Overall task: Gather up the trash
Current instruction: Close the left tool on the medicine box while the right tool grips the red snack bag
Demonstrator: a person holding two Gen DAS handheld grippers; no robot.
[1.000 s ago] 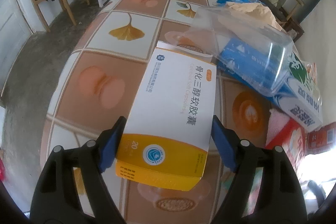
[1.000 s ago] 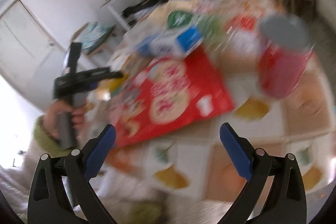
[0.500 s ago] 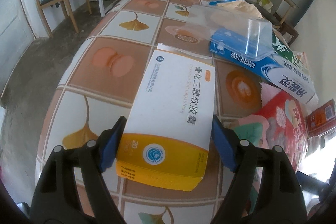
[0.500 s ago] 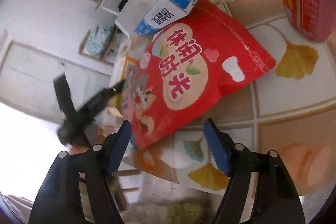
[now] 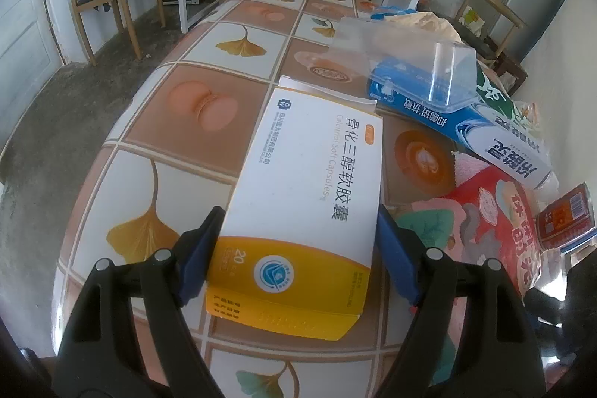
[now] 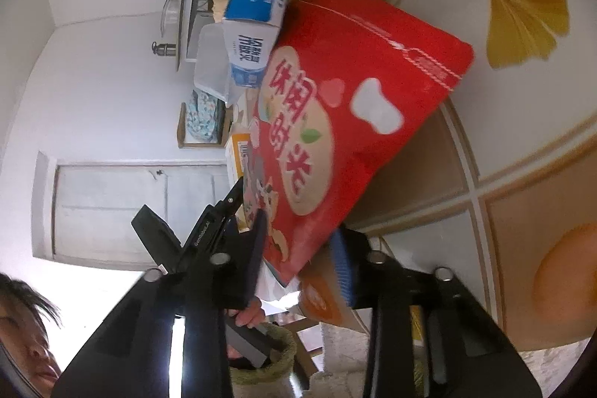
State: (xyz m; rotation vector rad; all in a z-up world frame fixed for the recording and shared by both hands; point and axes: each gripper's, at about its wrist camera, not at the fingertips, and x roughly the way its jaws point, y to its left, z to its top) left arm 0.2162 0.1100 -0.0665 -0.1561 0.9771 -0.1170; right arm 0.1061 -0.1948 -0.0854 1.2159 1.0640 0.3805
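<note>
1. Left wrist view: the left gripper is holding the capsule box across its width, both blue pads pressing on its long sides, jaws standing wide. The box is hanging over the table, yellow end nearest the camera. It looks like light, thin card; its far flap is standing open, so it is likely empty and would crush under a hard squeeze. The side grip near the yellow end seems sound.
2. Same view, to the right: a clear tub is lying tipped over the blue carton; nothing is showing inside the tub. A red can is lying at the edge.
3. Right wrist view: the right gripper has just been closing, and the corner of the red bag is sitting between its jaws. Whether the pads are pinching yet, I cannot tell. The bag is lying on the table by the carton. It looks soft, glossy, likely slippery and light; a corner pinch should do, though it may droop.
</note>
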